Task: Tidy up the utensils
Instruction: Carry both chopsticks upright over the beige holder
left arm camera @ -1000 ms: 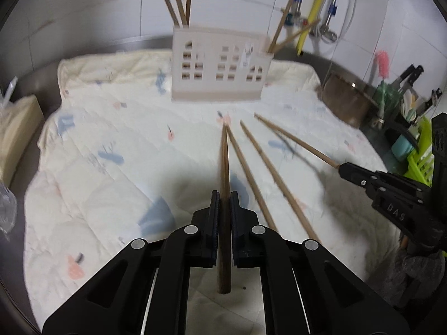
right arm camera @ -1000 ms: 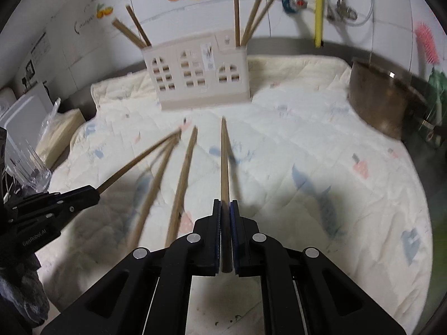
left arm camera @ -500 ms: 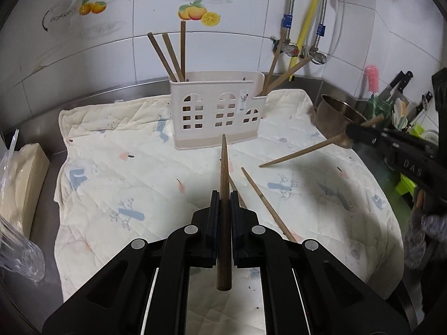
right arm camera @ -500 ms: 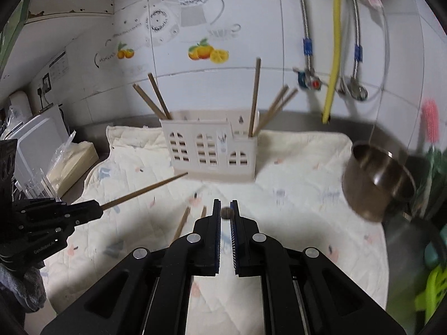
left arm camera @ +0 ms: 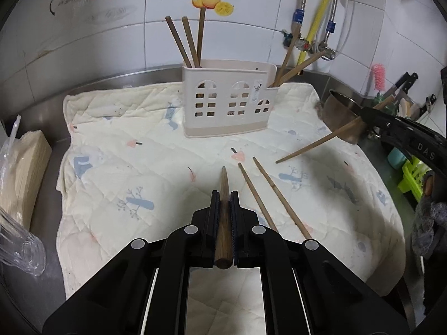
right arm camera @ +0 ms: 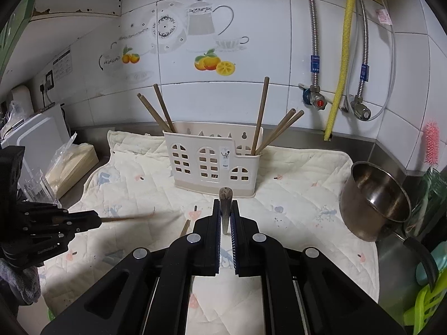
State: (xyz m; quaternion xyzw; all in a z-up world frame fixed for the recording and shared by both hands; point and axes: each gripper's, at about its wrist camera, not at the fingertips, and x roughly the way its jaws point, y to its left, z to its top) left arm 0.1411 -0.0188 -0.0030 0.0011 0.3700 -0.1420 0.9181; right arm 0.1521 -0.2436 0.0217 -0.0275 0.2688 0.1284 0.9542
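- Left gripper (left arm camera: 224, 195): clamped on a chopstick (left arm camera: 223, 192) that lies lengthwise between the jaws, thin end forward, above the cloth (left arm camera: 117, 145).
- Right gripper (right arm camera: 225, 203): clamped on a second chopstick (right arm camera: 225, 195), seen nearly end-on; from the left wrist view that stick (left arm camera: 315, 145) slants down toward the cloth.
- Holder (right arm camera: 213, 162): stands upright at the far side of the cloth, near the wall; sticks already lean in its left and right ends.
- Two loose sticks (left arm camera: 268, 195) lie side by side on the cloth, just right of the left gripper.
- Step in hand, as judged: carry both held sticks to the holder.
- Technique: tilt each stick toward upright, thin end down, before it reaches the rim; aim at an open compartment, clear of leaning sticks.
- Take the arms in turn so the sticks do not cross.
- Release only once the tip is well inside, or the stick may tip out.
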